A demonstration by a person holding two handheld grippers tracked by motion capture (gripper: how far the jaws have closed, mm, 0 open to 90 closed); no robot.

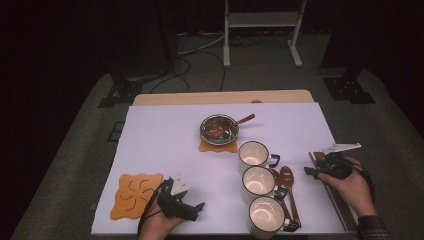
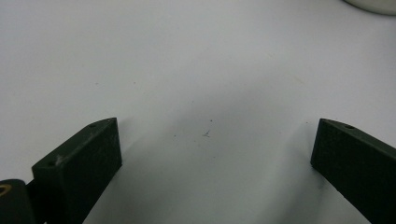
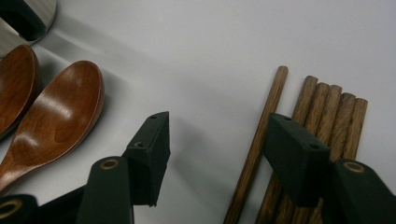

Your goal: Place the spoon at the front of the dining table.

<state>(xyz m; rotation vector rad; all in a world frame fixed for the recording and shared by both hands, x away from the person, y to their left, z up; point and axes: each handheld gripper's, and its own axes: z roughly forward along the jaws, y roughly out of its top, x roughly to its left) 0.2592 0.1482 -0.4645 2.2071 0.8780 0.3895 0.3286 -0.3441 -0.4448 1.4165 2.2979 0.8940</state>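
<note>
With right gripper (image 3: 212, 140) open, holding nothing, chopsticks (image 3: 322, 112) bunched under its right jaw, grabbing several is likely. One loose stick (image 3: 261, 135) may roll. Left gripper (image 2: 215, 149) open, empty.

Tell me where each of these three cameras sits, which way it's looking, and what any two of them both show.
High view: above the person's side, facing forward and down on the white table; both hands with left gripper and right gripper.
Left gripper view: rides the left gripper, open jaws over bare table.
Right gripper view: rides the right gripper, open jaws above the chopsticks, beside wooden spoons.
Shared: high and right gripper views both show spoons and chopsticks.
</note>
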